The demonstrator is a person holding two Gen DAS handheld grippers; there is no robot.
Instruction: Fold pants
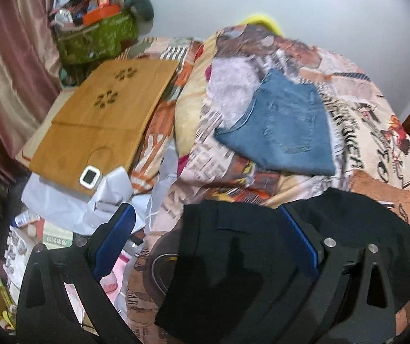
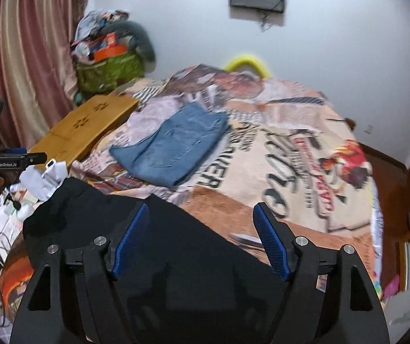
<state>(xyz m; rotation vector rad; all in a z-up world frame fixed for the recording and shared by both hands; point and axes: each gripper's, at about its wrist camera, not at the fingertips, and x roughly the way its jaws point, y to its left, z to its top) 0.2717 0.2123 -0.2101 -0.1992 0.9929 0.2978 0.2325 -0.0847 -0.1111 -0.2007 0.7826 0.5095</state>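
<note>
Black pants (image 1: 233,272) lie folded on the patterned bedspread (image 1: 377,132) near the front edge; they also show in the right wrist view (image 2: 176,258). My left gripper (image 1: 207,223) is open above the black pants, its blue pads spread wide on either side of the cloth. My right gripper (image 2: 202,223) is open too, above the pants' right edge. Blue jeans (image 1: 285,126) lie folded further back on the bed, also in the right wrist view (image 2: 176,149). Neither gripper holds anything.
A wooden lap tray (image 1: 104,117) with a small white device (image 1: 90,176) lies at the bed's left. A green basket (image 1: 98,37) of clutter stands at the back left by the curtain. White papers (image 1: 70,200) and clutter fill the left floor. A wooden bed frame (image 2: 391,172) is at the right.
</note>
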